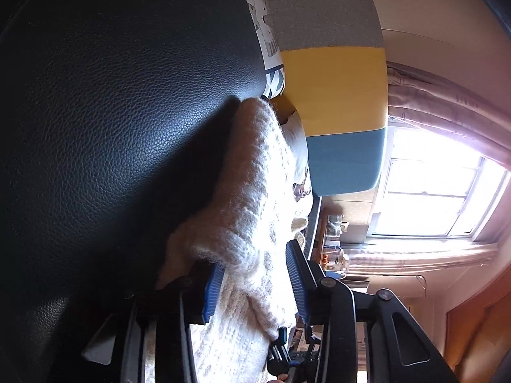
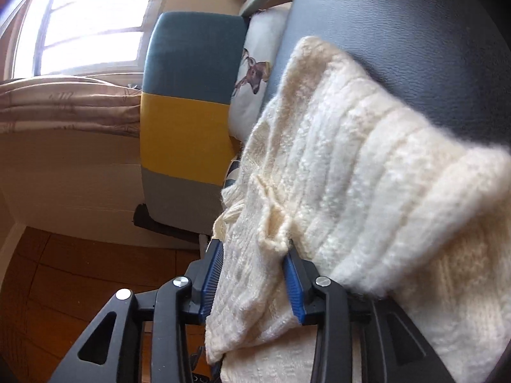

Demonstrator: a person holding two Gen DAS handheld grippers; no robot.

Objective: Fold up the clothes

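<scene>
Sweater: the cream knit sweater (image 2: 367, 159) lies bunched on the dark leather seat (image 1: 111, 111), at least one layer doubled over ahead of the fingers; not yet a neat, flat fold.
Left gripper (image 1: 255, 287): fingers moderately apart, knit filling the gap and touching both pads; a firm pinch cannot be told.
Right gripper (image 2: 252, 282): likewise part-open, a hanging edge of sweater between its pads.
</scene>
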